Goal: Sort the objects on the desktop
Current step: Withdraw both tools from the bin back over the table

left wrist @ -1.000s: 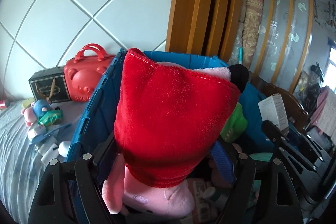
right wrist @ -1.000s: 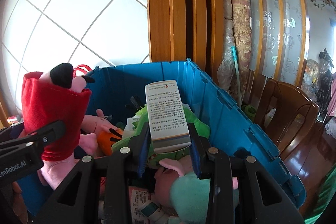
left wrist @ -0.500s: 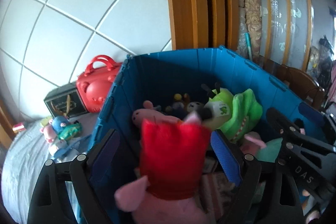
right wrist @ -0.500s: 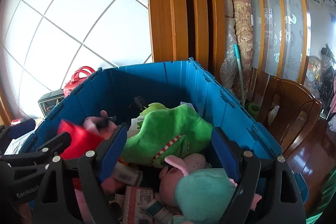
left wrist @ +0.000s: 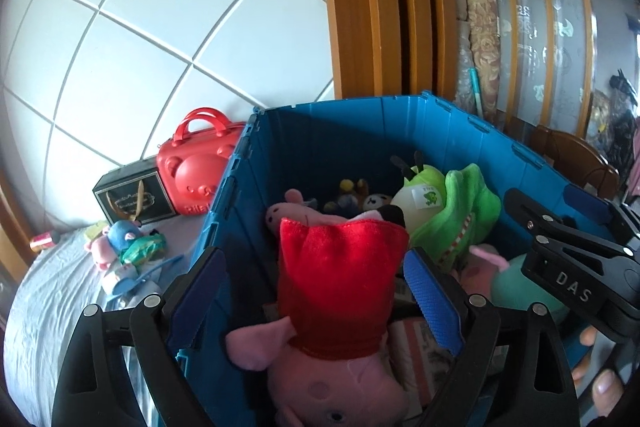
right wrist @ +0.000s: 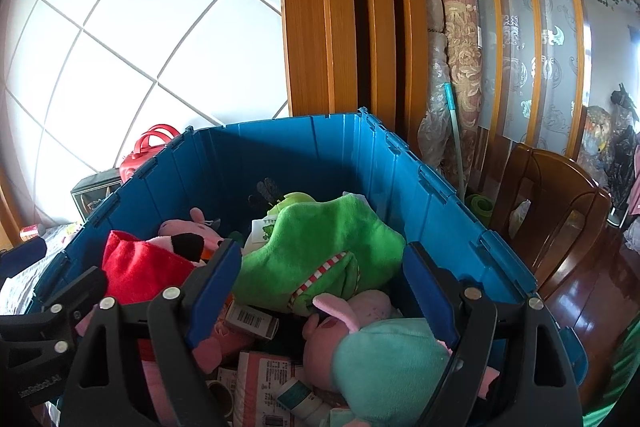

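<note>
Blue crate (left wrist: 332, 131): brimming with soft toys.
Green plush (right wrist: 320, 247): lying mid-crate.
Red-dressed pig (left wrist: 340, 283): down in the crate, between the spread left fingers (left wrist: 316, 301), untouched.
Right fingers (right wrist: 322, 287): just opened wide, holding nothing.

The wall (right wrist: 132, 27) is made of big white tiles with pale lines between them. Next to it stands a tall orange-brown wooden door frame (right wrist: 328, 27). A rolled-up rug (right wrist: 460, 39) with a flower pattern leans beside frosted glass panels (right wrist: 556, 39). A dark wooden chair (right wrist: 560, 211) sits on a shiny brown wooden floor (right wrist: 596, 311). Daylight makes the room bright.
</note>
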`<state>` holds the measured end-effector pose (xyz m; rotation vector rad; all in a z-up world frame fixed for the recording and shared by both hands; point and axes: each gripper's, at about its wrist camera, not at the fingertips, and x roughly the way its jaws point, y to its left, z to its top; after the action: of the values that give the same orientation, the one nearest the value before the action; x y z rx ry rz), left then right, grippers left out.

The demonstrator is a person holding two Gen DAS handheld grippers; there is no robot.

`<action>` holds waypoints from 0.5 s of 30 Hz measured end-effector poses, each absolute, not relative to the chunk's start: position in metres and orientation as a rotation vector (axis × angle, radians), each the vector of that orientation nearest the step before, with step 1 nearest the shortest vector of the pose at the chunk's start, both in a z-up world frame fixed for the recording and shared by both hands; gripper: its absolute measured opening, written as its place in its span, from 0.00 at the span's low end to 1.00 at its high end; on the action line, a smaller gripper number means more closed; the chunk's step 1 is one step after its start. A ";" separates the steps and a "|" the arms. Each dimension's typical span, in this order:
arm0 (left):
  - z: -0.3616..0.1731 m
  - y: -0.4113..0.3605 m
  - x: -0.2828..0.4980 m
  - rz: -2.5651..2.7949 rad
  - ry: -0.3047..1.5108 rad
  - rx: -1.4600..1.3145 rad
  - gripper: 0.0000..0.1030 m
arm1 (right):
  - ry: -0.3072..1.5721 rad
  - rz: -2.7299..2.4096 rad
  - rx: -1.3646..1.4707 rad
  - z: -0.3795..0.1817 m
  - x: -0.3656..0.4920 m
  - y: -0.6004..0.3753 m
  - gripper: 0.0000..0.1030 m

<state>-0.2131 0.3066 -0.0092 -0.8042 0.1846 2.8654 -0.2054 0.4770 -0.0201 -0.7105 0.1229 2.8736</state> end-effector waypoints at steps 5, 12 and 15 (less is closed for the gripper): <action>-0.003 0.298 -0.200 2.873 0.168 -0.765 0.89 | 0.125 2.870 -0.707 -0.020 -0.205 0.477 0.81; 0.003 0.272 -0.182 2.900 0.135 -0.732 0.89 | 0.153 2.834 -0.689 -0.020 -0.202 0.478 0.91; 0.005 0.247 -0.176 2.931 0.094 -0.731 0.89 | 0.217 2.860 -0.649 -0.018 -0.193 0.471 1.00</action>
<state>-0.1756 0.2473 0.0046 -0.7310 0.0944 2.9311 -0.1933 0.4707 -0.0181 -0.6489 0.2171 2.8598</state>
